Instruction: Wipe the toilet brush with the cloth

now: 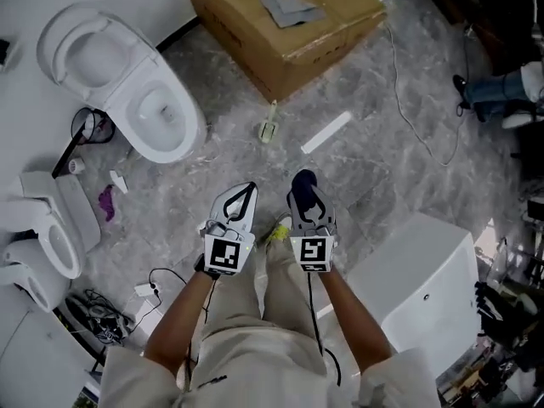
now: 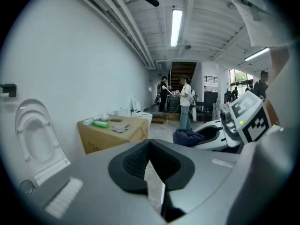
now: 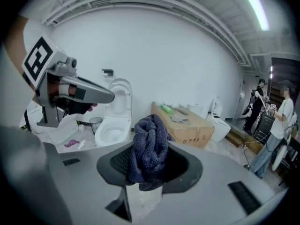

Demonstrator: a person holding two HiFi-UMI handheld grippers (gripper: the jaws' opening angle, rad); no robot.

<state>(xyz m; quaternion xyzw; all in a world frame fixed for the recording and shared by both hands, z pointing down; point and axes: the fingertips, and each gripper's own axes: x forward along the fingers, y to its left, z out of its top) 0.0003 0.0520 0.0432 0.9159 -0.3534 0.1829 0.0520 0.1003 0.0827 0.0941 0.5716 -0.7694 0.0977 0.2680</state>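
My right gripper (image 1: 304, 195) is shut on a bunched dark blue cloth (image 1: 303, 183), which bulges up out of its jaws (image 3: 148, 146). Beside it, my left gripper (image 1: 244, 191) is shut with nothing in it; its jaws meet at the tip (image 2: 149, 143). Both are held side by side at waist height above the grey marble floor. A small pale toilet brush (image 1: 269, 127) with a thin handle lies on the floor ahead of both grippers, just before the cardboard box. In the left gripper view the cloth (image 2: 188, 137) shows to the right.
A white toilet (image 1: 136, 87) stands open at the left, a second one (image 1: 47, 236) nearer. A cardboard box (image 1: 285, 24) lies ahead, and a white strip (image 1: 326, 132) is on the floor. A white tank (image 1: 421, 287) is close at the right. Cables trail on the floor. People stand far off (image 2: 185, 100).
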